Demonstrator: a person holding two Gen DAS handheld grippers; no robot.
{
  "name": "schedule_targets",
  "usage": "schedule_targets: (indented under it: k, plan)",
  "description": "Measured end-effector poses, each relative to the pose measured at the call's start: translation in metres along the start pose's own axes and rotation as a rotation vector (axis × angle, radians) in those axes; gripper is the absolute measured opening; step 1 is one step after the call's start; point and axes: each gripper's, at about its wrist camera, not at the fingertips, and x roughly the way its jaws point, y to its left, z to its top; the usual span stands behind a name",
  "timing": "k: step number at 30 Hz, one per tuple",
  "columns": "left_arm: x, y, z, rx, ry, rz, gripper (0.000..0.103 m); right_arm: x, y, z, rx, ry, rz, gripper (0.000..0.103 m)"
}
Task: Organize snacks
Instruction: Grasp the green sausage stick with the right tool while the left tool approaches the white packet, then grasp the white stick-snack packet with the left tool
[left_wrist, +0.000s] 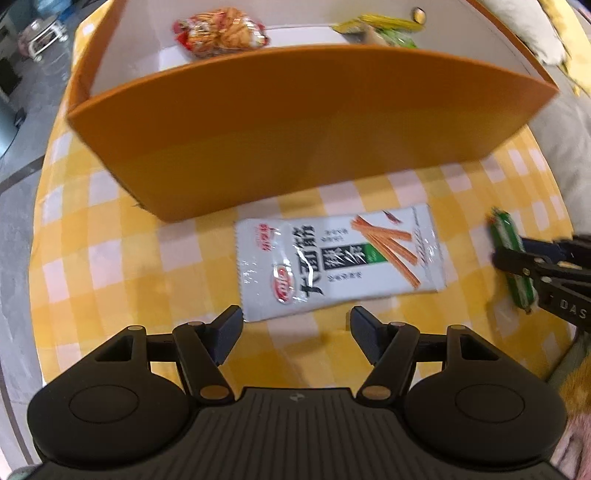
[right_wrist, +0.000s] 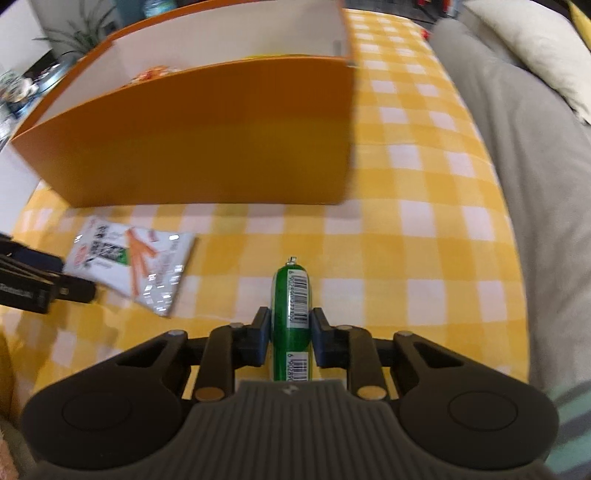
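A white snack packet (left_wrist: 338, 260) with orange sticks printed on it lies flat on the yellow checked cloth, just in front of the orange box (left_wrist: 295, 122). My left gripper (left_wrist: 296, 325) hovers open over the packet's near edge, nothing between its fingers. The packet (right_wrist: 133, 264) also shows at the left of the right wrist view. My right gripper (right_wrist: 290, 325) is shut on a green sausage stick (right_wrist: 291, 306) with a barcode label, its pads pressing both sides. From the left wrist view the sausage (left_wrist: 511, 254) shows at the far right in the right gripper (left_wrist: 517, 258).
Inside the orange box lie a red-orange snack bag (left_wrist: 221, 33) and a yellow-green packet (left_wrist: 384, 27). The box (right_wrist: 207, 136) stands at the back of the checked cloth (right_wrist: 424, 221). A grey sofa cushion (right_wrist: 535, 177) borders the right side.
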Motion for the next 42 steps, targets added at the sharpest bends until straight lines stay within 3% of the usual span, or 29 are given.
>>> schedule_targets:
  k: [5,13,18,23,29,35,42]
  plan:
    - [0.000,-0.011,-0.005,0.056,0.027,-0.030,0.078,0.002,0.009,0.001,-0.032,-0.012,0.055,0.020]
    - [-0.003,-0.040,-0.017,0.176,0.052,-0.104,0.078,0.001,0.001,0.002,0.023,-0.013,0.081,0.020]
    - [-0.019,-0.053,-0.017,0.283,-0.033,-0.029,0.078,0.001,-0.003,0.002,0.038,-0.019,0.074,0.020]
    - [-0.031,-0.059,-0.004,0.376,-0.128,0.056,0.086,0.001,0.001,0.003,0.030,-0.028,0.058,0.020]
    - [-0.022,-0.071,0.014,0.477,-0.134,0.085,0.086,-0.001,-0.004,0.004,0.051,-0.040,0.054,0.020]
    - [0.000,-0.087,0.018,0.621,-0.078,0.109,0.086,0.002,-0.007,0.005,0.064,-0.037,0.063,0.020]
    - [0.012,-0.085,0.028,0.605,-0.059,0.076,0.090,0.006,-0.004,0.007,0.039,-0.045,0.055,0.021]
